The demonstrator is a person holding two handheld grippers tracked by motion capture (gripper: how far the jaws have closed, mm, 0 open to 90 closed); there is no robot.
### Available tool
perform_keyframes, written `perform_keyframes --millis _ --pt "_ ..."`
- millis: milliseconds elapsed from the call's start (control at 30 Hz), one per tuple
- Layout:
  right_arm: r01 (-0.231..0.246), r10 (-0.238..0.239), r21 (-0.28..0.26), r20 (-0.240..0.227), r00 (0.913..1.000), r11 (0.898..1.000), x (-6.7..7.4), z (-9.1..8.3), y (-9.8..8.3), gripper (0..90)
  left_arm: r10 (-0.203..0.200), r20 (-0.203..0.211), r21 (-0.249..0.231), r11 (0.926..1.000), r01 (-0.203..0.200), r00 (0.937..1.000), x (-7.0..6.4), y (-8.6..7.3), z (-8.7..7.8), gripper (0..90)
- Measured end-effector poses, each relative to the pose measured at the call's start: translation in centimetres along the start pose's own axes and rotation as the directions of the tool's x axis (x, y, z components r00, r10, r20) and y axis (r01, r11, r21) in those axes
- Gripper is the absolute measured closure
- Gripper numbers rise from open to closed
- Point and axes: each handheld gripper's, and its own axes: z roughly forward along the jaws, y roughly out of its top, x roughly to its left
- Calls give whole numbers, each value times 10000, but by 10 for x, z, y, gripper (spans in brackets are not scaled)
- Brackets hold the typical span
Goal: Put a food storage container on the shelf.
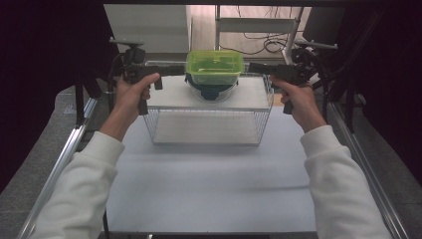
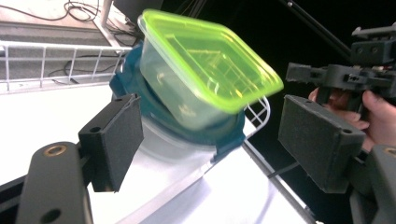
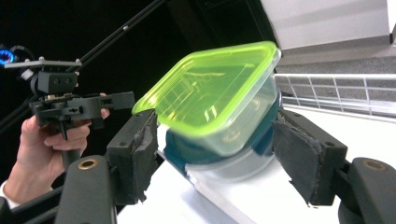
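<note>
A clear tub with a lime-green lid (image 1: 214, 66) sits on top of a clear container with a teal lid (image 1: 211, 91), on the white top of a wire rack (image 1: 169, 95). My left gripper (image 1: 180, 69) points in level from the left and my right gripper (image 1: 255, 68) from the right. Both stand open, close beside the green-lidded tub. In the left gripper view the tub (image 2: 210, 70) lies beyond the left gripper (image 2: 217, 135), whose pads are off it. In the right gripper view the right gripper (image 3: 217, 149) frames the tub (image 3: 210, 93) and the pads stay apart from it.
The wire rack (image 1: 209, 130) stands at the back middle of the pale table (image 1: 209, 189), with a lower shelf under its white top. Metal rails (image 1: 64, 154) run down both table sides. Cables and a chair frame lie on the floor behind.
</note>
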Motion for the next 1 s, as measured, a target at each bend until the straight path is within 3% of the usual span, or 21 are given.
perform_keyframes --millis 133,167,200,333,433,500,567,700,733,767,800,867,933,967,1000 --pt "458 -457 47 -104 9989 9989 3 -9 -10 286 286 -60 20 9996 -286 9996 -6 -12 -7 209" --pt "894 -891 127 -227 9958 9959 5 -15 -19 275 420 -108 52 9991 -420 9991 -8 -16 -9 209" --pt "894 -891 127 -227 9958 9959 5 -15 -19 275 530 -195 71 9986 -529 9984 -10 -20 -12 209" --pt "1638 -1641 378 41 9864 9858 9 -26 -41 241 1079 -422 187 9941 -1072 9933 -18 -43 -21 210" --pt "1886 -1898 491 216 9816 9808 10 -30 -54 231 1140 -389 216 9933 -1132 9927 -20 -52 -22 211" --pt "2018 -2036 588 272 9787 9777 11 -33 -64 229 1421 -540 323 9895 -1406 9884 -23 -69 -24 211" --pt "2140 -2164 631 335 9757 9748 12 -35 -71 229 1464 -561 354 9889 -1446 9876 -24 -74 -26 212" --pt "2571 -2624 882 548 9634 9623 17 -42 -103 228 1591 -667 449 9867 -1563 9850 -25 -108 -34 213" --pt "2612 -2665 886 540 9623 9612 18 -43 -111 228 1591 -667 449 9867 -1563 9850 -25 -108 -34 213" --pt "2612 -2667 916 535 9623 9609 19 -43 -116 229 1706 -878 442 9849 -1673 9814 -25 -125 -38 213" --pt "2612 -2667 916 535 9623 9609 19 -43 -116 229 1706 -878 442 9849 -1673 9814 -25 -125 -38 214" --pt "2643 -2710 1026 568 9609 9590 19 -47 -139 228 1958 -1267 566 9802 -1899 9724 -23 -153 -42 214" --pt "2671 -2743 1041 623 9596 9580 18 -50 -150 228 1915 -1336 617 9809 -1847 9724 -22 -161 -43 213" --pt "2641 -2715 1030 662 9602 9590 17 -52 -158 228 1750 -1328 718 9834 -1666 9756 -19 -180 -45 212" --pt "2573 -2649 1033 682 9619 9608 15 -54 -164 228 1621 -1322 759 9853 -1530 9779 -17 -189 -45 213"
